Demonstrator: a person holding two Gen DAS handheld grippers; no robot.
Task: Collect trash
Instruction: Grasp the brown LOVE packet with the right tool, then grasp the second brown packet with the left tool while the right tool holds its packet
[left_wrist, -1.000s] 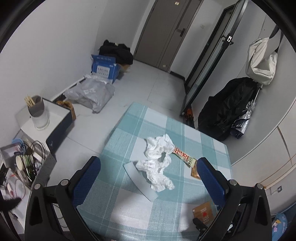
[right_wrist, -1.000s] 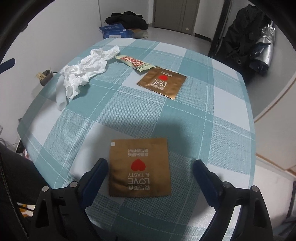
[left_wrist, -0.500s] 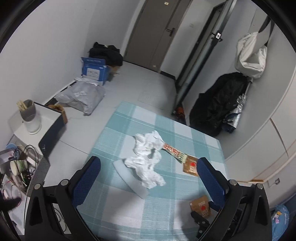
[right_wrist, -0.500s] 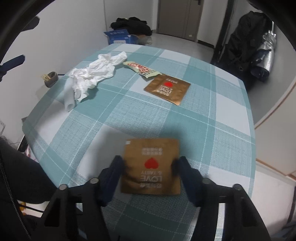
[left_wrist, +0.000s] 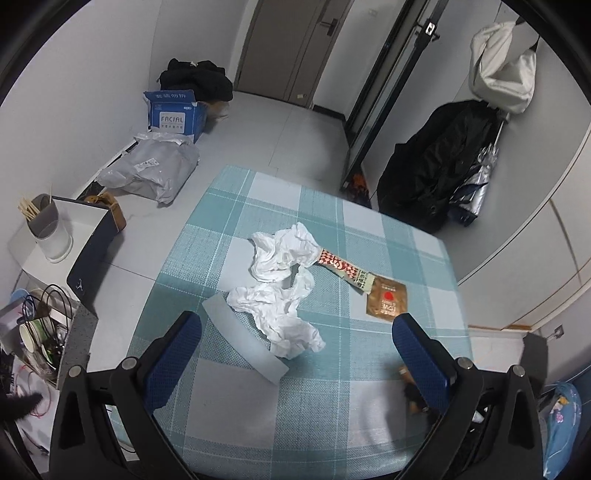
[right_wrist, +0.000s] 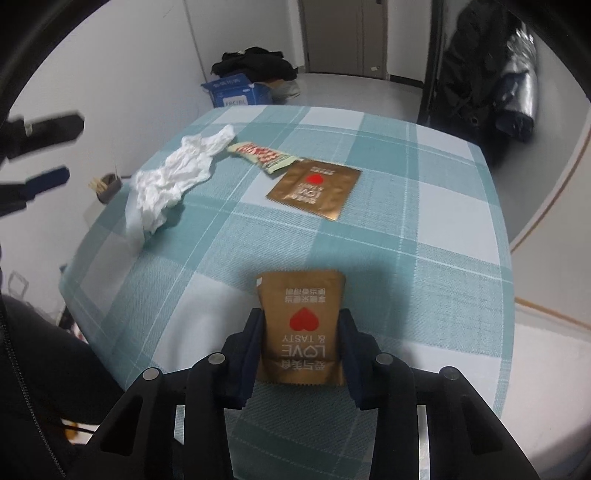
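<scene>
The right gripper (right_wrist: 301, 343) has just been closing, and its two blue pads now press on the side edges of one gold packet (right_wrist: 301, 325), which bows up between them with its far end just over the checked tablecloth (right_wrist: 424, 221). Ahead of this gripper, well apart from it, lies a second gold packet (right_wrist: 316, 190), flat on the cloth; two gold packets in all. Touching that packet's far-left corner is one long red-and-white wrapper (right_wrist: 260, 155), and further to the left of it sprawls one crumpled white tissue (right_wrist: 177, 177), whose near end trails over a pale flat strip (right_wrist: 133, 225) at the cloth's left edge. The left gripper (left_wrist: 295, 350) hangs over the table with its jaws spread wide and nothing between them. Just ahead of it, between the lines of its two fingers, lies the same tissue (left_wrist: 280, 291) across the grey strip (left_wrist: 243, 339), one of each. Ahead and to its right, the wrapper (left_wrist: 343, 271) runs from the tissue to the flat gold packet (left_wrist: 386, 301), which sits just beyond the right finger's tip. Low to the right, behind that finger, the scene is a dark blur and cannot be made out.
</scene>
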